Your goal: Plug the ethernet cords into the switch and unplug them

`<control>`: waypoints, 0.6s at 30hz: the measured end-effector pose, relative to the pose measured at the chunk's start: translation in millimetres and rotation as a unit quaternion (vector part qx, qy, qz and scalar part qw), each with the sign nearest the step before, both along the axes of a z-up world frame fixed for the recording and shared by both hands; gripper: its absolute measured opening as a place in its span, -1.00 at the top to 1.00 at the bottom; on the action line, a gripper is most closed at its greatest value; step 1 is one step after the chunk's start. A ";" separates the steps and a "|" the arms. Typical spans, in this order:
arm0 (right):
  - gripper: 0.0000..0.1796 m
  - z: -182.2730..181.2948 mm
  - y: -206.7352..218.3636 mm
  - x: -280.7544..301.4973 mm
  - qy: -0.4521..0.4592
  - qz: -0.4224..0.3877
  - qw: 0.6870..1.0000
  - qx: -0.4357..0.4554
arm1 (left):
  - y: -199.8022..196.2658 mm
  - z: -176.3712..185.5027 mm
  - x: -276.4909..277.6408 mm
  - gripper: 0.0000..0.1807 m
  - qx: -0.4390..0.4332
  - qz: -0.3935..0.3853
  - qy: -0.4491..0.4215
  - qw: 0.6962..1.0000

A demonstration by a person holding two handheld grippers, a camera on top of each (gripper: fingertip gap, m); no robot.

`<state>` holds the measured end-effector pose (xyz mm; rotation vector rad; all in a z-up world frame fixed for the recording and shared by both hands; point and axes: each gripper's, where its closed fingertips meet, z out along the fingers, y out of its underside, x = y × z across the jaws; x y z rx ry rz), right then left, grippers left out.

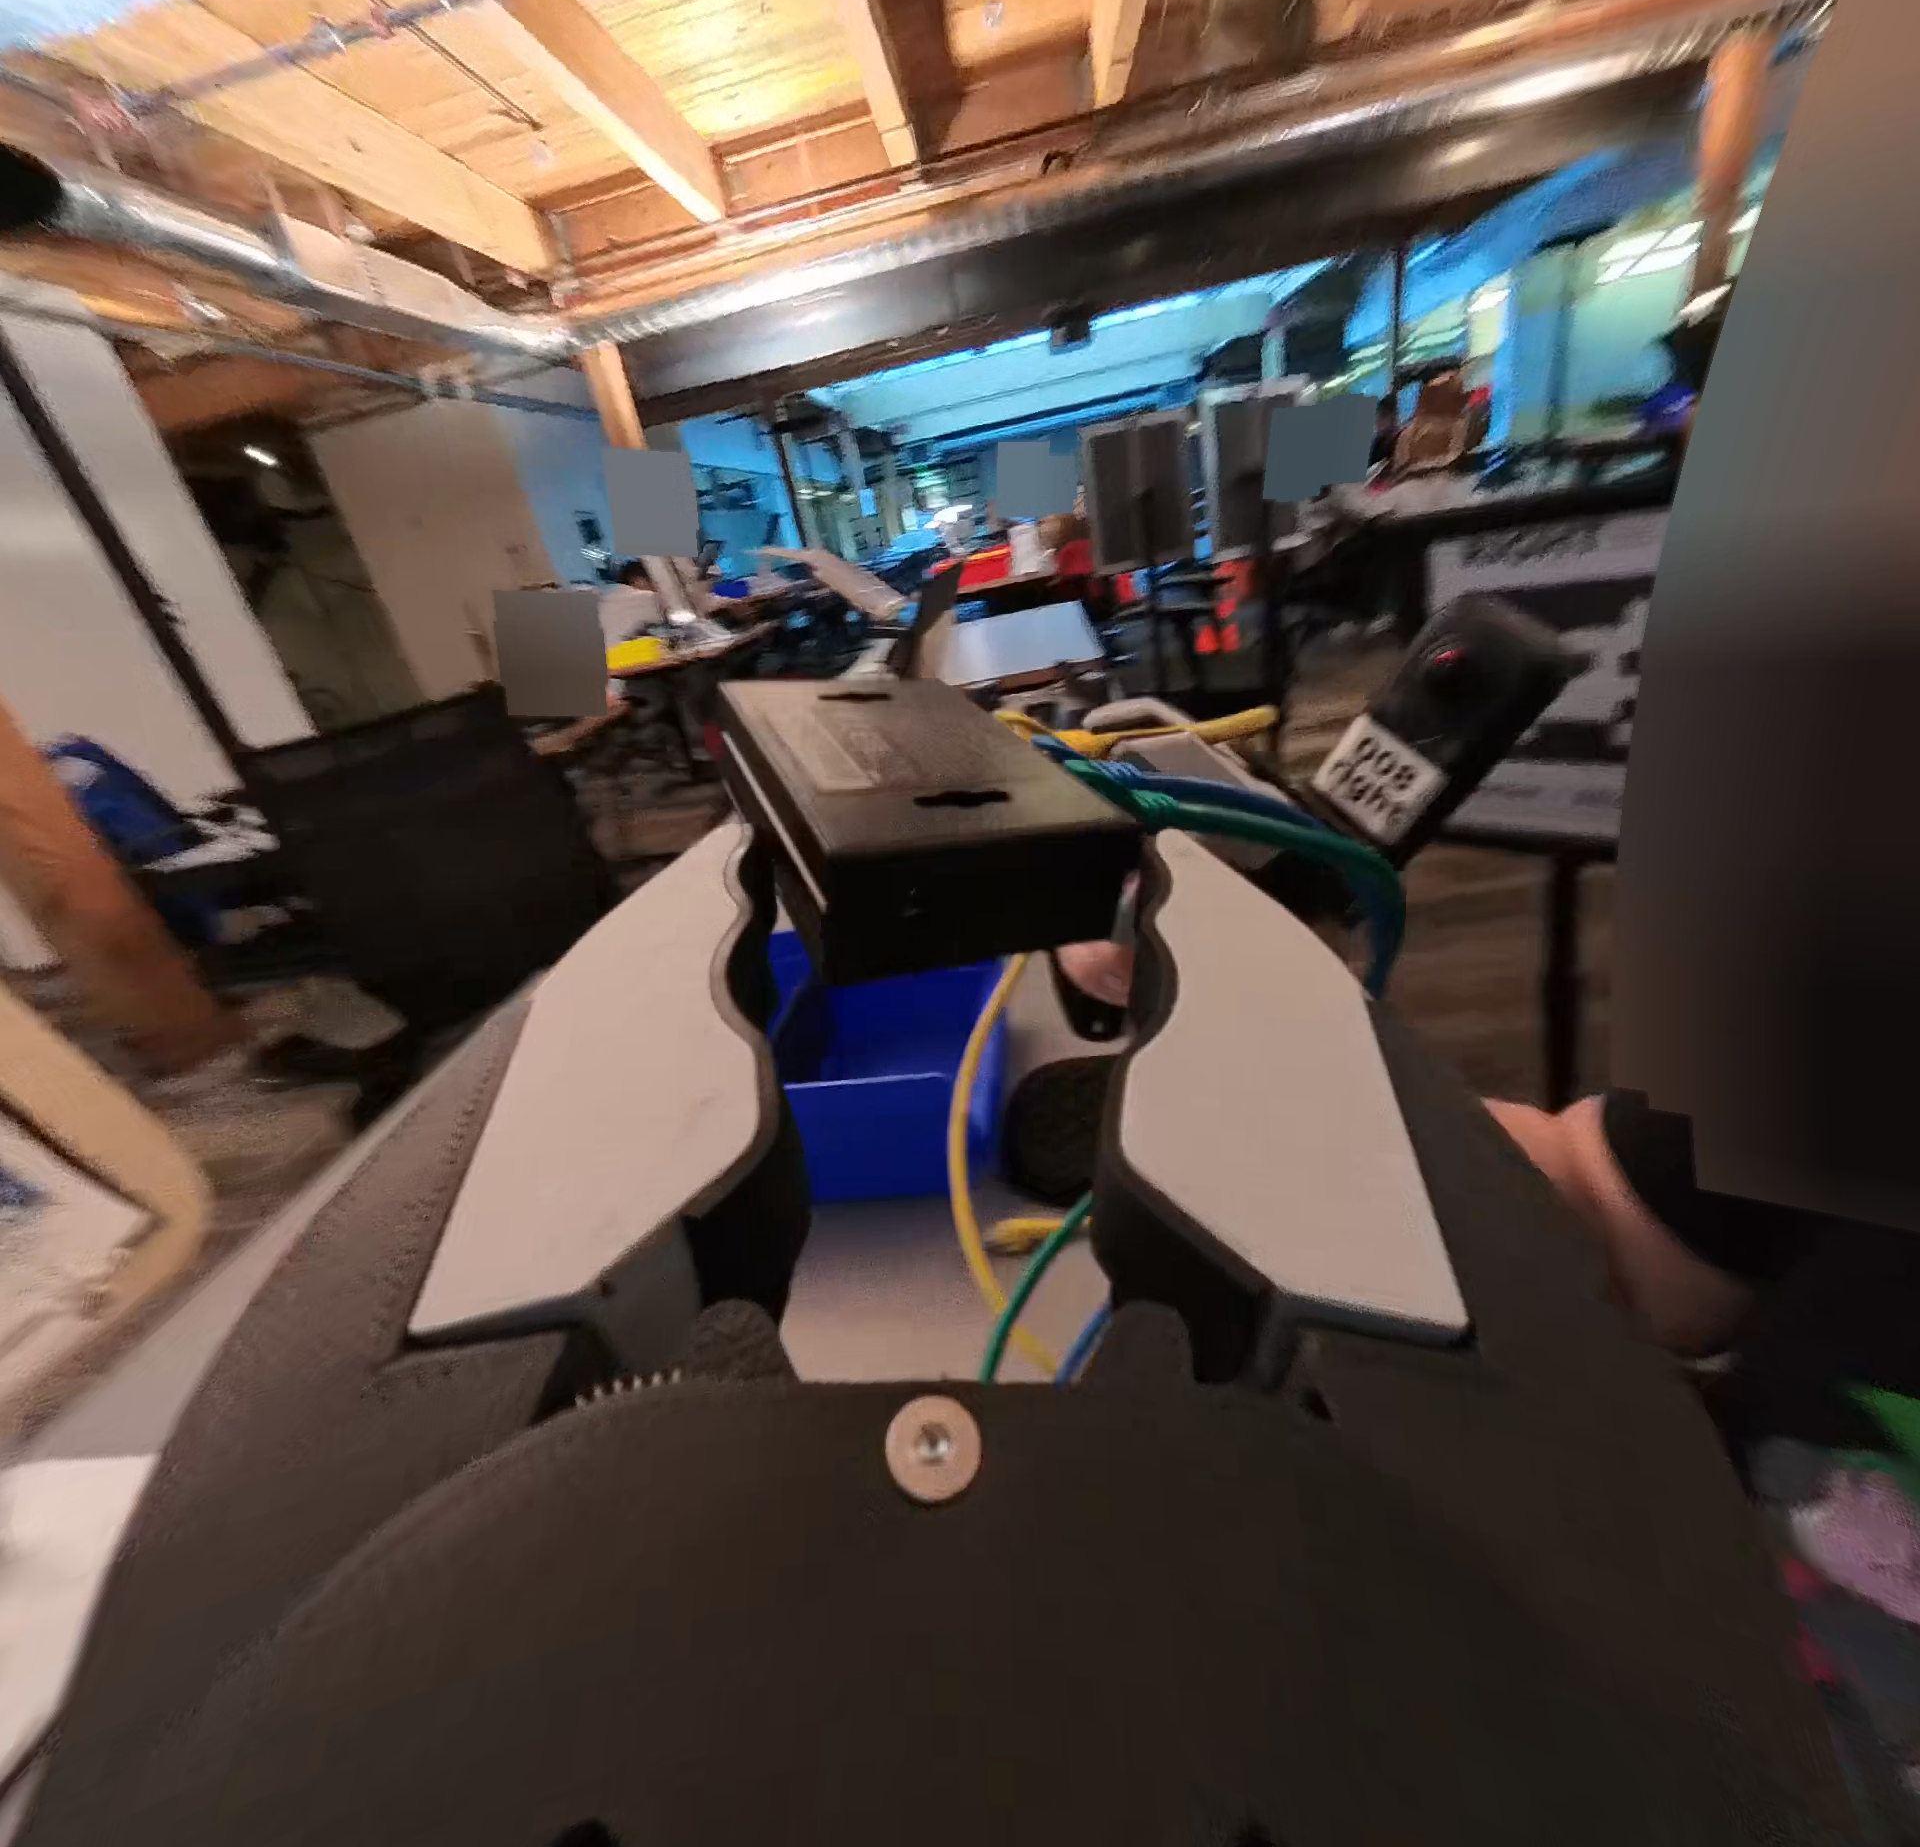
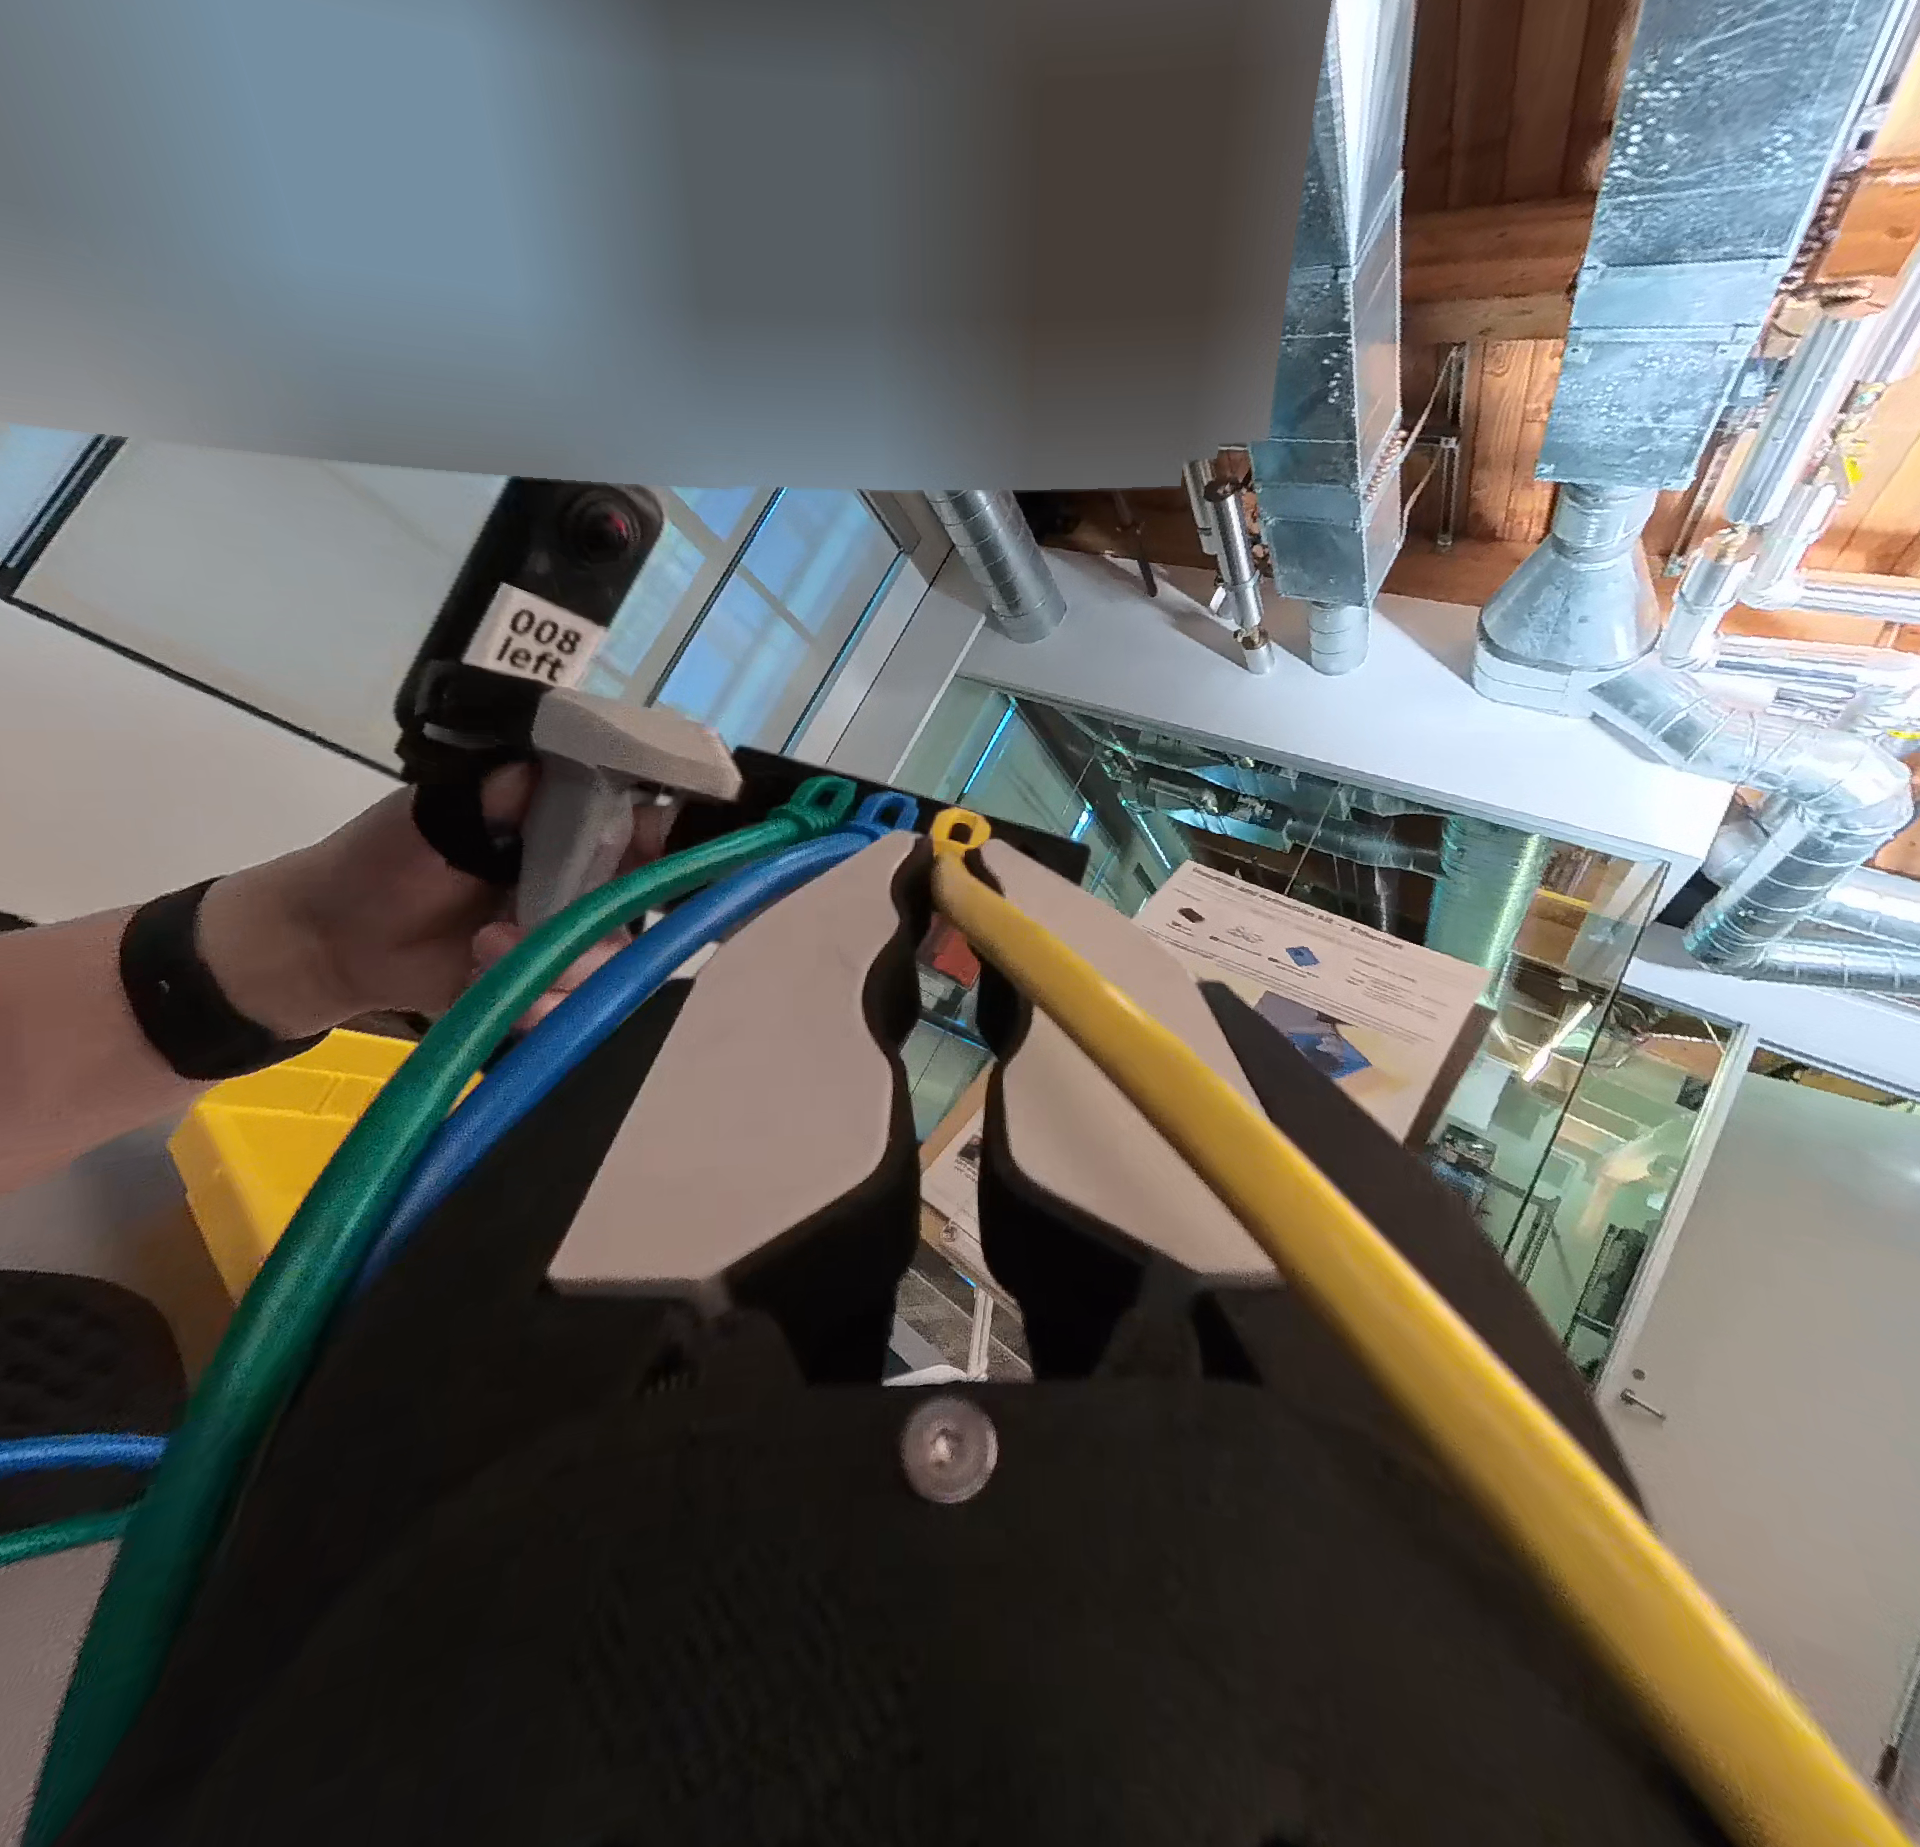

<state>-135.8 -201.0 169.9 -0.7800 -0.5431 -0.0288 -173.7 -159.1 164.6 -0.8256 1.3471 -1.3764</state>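
Three cords at the switch

Left wrist view: left gripper (image 1: 940,867) clamps the black switch (image 1: 914,810), lifted above a blue bin (image 1: 883,1091).

Right wrist view: right gripper (image 2: 948,878), nearly closed, pinches the yellow cord (image 2: 1195,1101) at its plug; green cord (image 2: 436,1080) and blue cord (image 2: 582,1028) sit plugged alongside.

Black switch (image 1: 914,810) held up in the air, underside showing. Green cord (image 2: 436,1070) and blue cord (image 2: 623,976) plugged in side by side. Yellow cord (image 2: 1195,1080) at the next port.
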 end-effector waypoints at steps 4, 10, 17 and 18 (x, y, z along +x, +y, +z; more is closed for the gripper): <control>0.93 -3.2 -4.4 6.1 -0.040 -0.027 0.998 0.039 | 5.6 1.2 1.0 0.16 -0.214 -0.132 0.054 0.966; 0.93 -18.6 4.0 -1.3 -0.136 -0.097 0.983 0.080 | 22.2 -14.0 21.4 0.38 -0.293 -0.125 0.069 0.945; 0.93 -24.5 10.4 -10.5 -0.195 -0.121 0.967 0.112 | 43.8 -15.5 24.7 0.69 -0.370 -0.130 0.051 0.919; 0.92 -26.5 16.8 -10.7 -0.195 -0.113 0.970 0.092 | 50.2 -12.5 22.8 0.72 -0.376 -0.125 0.036 0.918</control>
